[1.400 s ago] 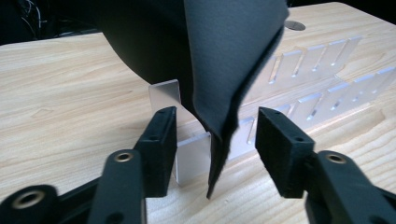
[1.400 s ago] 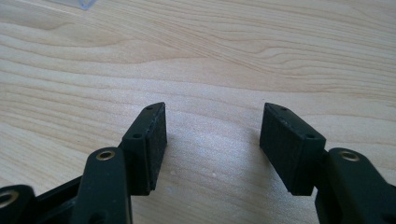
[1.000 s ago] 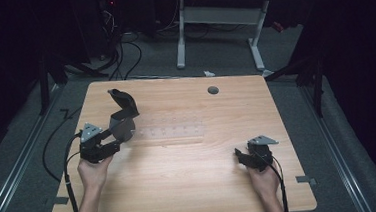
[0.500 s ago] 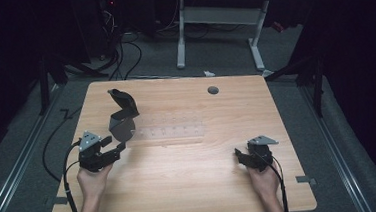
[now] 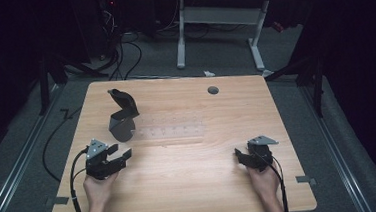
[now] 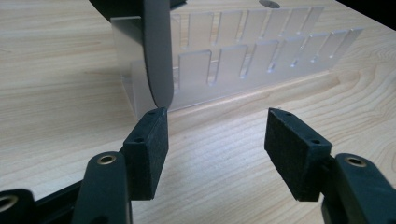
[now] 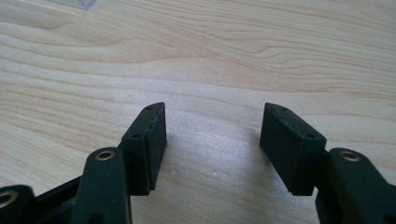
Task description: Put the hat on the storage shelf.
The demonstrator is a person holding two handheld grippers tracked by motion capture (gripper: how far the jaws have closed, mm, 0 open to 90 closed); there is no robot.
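Two claws sit low at my near edge of the wooden surface (image 5: 191, 186), both released with nothing between the pads: the right claw (image 5: 245, 158) rests over bare wood, and the left claw (image 5: 121, 158) points up at the work, probably lined up for a reach. Just beyond it lies the clear slotted rack (image 6: 252, 60), lengthwise across the middle. A dark grey folded piece (image 5: 122, 115) stands at the rack's left end, leaning against it, upright for an easy grab, I judge.

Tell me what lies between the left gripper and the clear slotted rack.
Bare wood only: in the left gripper view, the left gripper faces the clear rack across uncovered table.
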